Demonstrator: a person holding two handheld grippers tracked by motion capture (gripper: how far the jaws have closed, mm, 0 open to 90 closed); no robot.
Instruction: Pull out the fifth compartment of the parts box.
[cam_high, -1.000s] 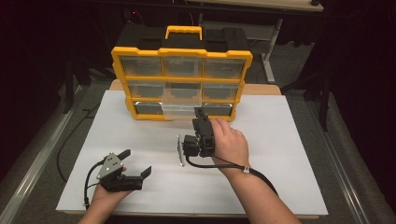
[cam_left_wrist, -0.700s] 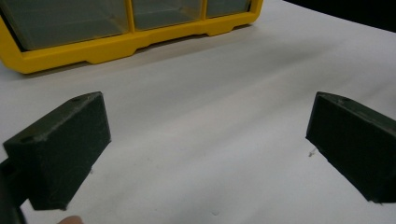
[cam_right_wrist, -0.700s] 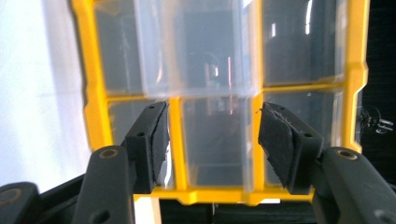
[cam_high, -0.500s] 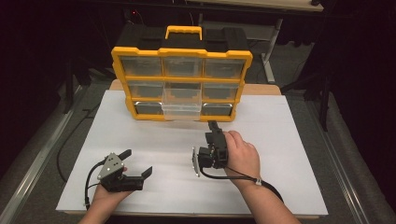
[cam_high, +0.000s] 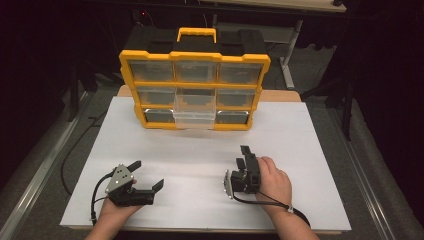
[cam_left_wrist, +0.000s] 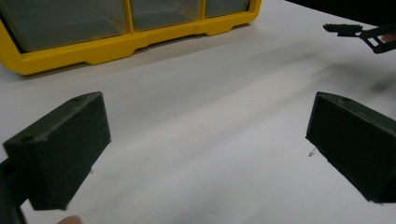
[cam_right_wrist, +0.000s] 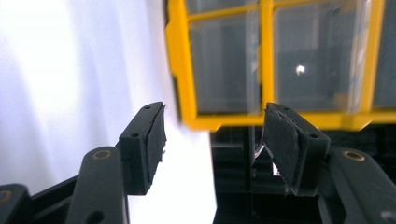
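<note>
A yellow organiser case (cam_high: 195, 90) with clear drawers stands upright at the back of the white sheet (cam_high: 200, 150). Its bottom middle drawer (cam_high: 194, 119) sticks out a little. My left gripper (cam_high: 147, 174) rests near the front left, and its wide-apart jaws (cam_left_wrist: 205, 135) have only bare sheet between them. My right gripper (cam_high: 242, 157) lies turned on its side at the front right, pointing towards the case. Its jaws (cam_right_wrist: 212, 135) have just been opening and stand apart with nothing between them. The right gripper (cam_left_wrist: 359, 32) also appears far off in the left gripper view.
A black case with a yellow handle (cam_high: 197, 34) sits behind the organiser. A cable (cam_high: 75, 150) trails off the sheet's left edge. A metal table leg (cam_high: 287, 70) stands at the back right. The wooden table edge (cam_high: 280, 96) shows beyond the sheet.
My right hand has drawn back from the organiser towards the near right and sunk to the sheet. The left gripper has stayed put.
</note>
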